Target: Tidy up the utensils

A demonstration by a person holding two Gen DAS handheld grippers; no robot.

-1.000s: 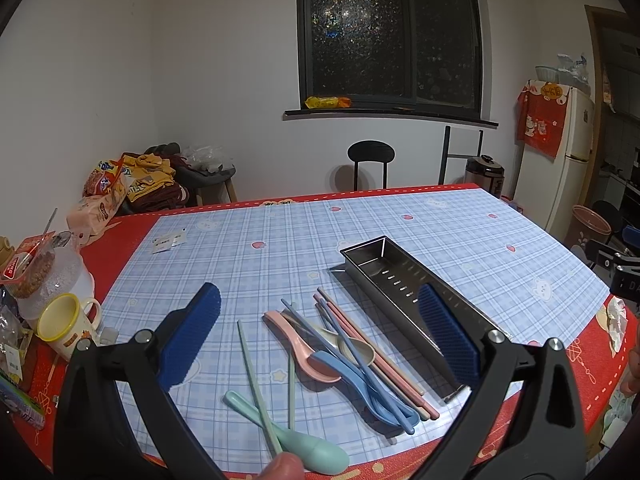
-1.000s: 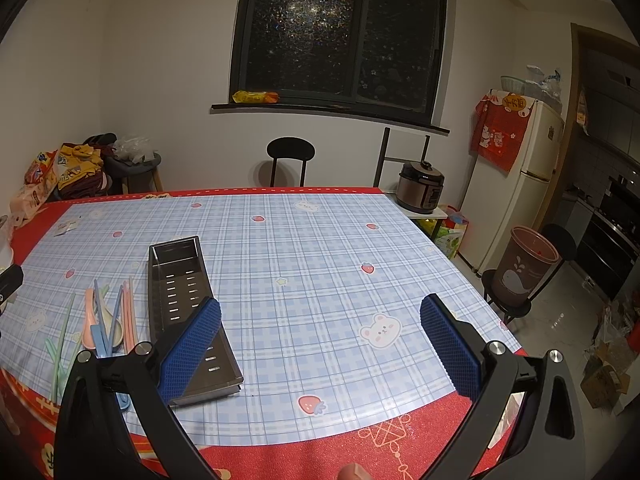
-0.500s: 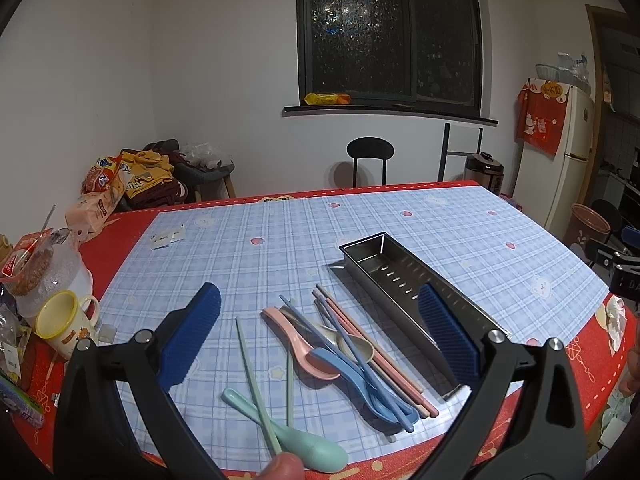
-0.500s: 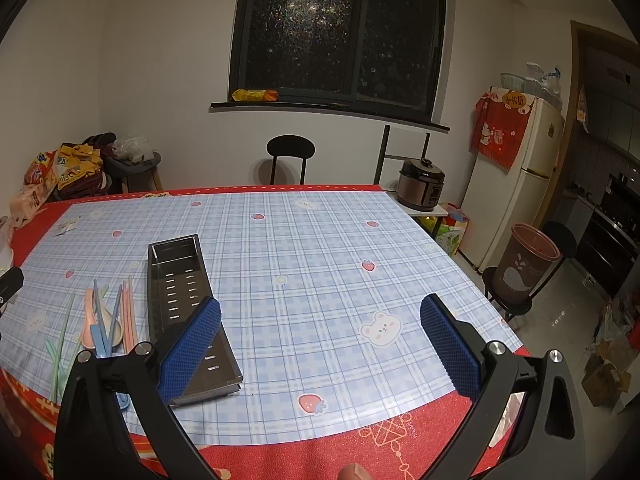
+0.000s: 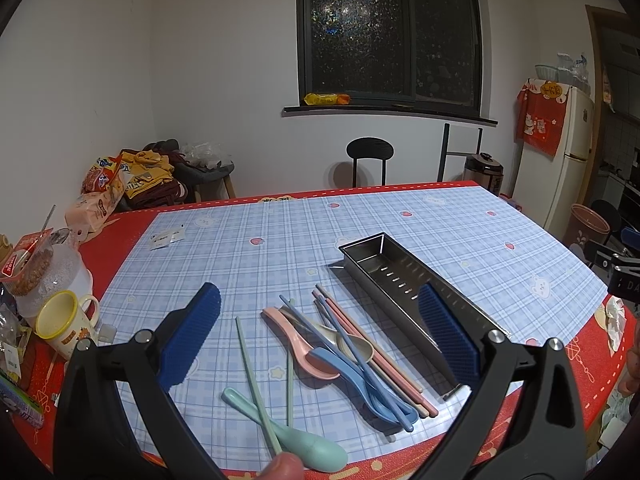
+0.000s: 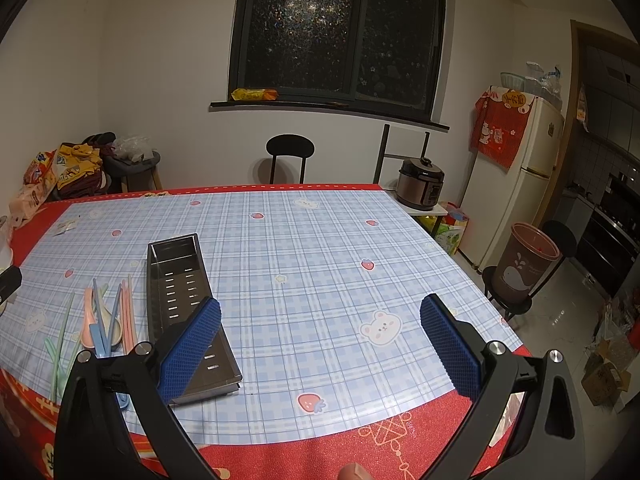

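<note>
The utensils lie loose on the checked tablecloth [image 5: 400, 232] near the front edge: a pink spoon [image 5: 300, 344], a blue spoon [image 5: 348, 372], a beige spoon [image 5: 356, 346], pink chopsticks [image 5: 372, 344], blue chopsticks [image 5: 344, 344], and a little apart a green spoon [image 5: 304, 448] crossed by green chopsticks [image 5: 256, 380]. They overlap each other, so I judge nothing is sorted yet. Just beside them stands the long steel tray [image 5: 404, 292], empty, with slots in its floor, probably so wet utensils can drain; it lies parallel to the chopsticks, which should make laying them in easy. The left gripper [image 5: 320, 336] hovers above the pile with jaws wide apart, holding nothing, seemingly ready to choose one piece. The right gripper [image 6: 320, 340] also has jaws apart and empty, above bare cloth beside the tray. A yellow mug [image 5: 64, 328] stands far left.
</note>
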